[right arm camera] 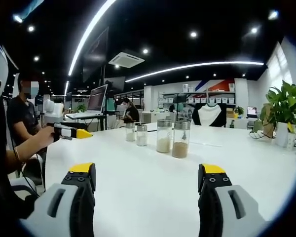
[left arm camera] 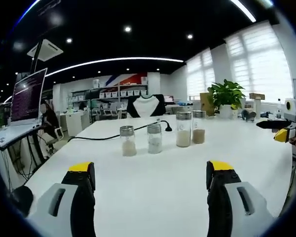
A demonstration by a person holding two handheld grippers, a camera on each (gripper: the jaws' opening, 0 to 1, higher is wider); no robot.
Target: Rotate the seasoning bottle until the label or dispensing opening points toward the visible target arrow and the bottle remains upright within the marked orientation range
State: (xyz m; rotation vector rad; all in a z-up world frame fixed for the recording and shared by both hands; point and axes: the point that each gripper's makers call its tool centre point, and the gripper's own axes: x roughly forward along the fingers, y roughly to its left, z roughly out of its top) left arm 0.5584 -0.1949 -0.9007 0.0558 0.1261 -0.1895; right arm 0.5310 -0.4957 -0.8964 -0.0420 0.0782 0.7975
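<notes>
The white table (left arm camera: 153,192) takes up most of what I see, running away from me toward 12 o'clock, with a potted plant (left arm camera: 226,95) out at about 2 o'clock in the left gripper view and a monitor (left arm camera: 27,95) off at 10 o'clock. On the table stand four seasoning bottles in a loose row, all upright: in the left gripper view a short bottle with pale powder (left arm camera: 128,141) at 11 o'clock, a short bottle with white grains (left arm camera: 154,138) just beside it near 12, then a taller bottle with cream powder (left arm camera: 183,129) and a taller bottle with brown powder (left arm camera: 199,127) close together at about 1 o'clock. I cannot make out any target arrow or a label on them from here. My left gripper (left arm camera: 150,180) has its jaws wide apart with nothing between them, well short of the bottles; my right gripper (right arm camera: 146,180) is likewise spread and empty, and it also pokes in at 3 o'clock of the left gripper view. I judge I am at the very start, the approach: no bottle is touched. Next I need to pick which bottle is meant, bring one pair of jaws forward around its body, close gently, and twist without tipping it
</notes>
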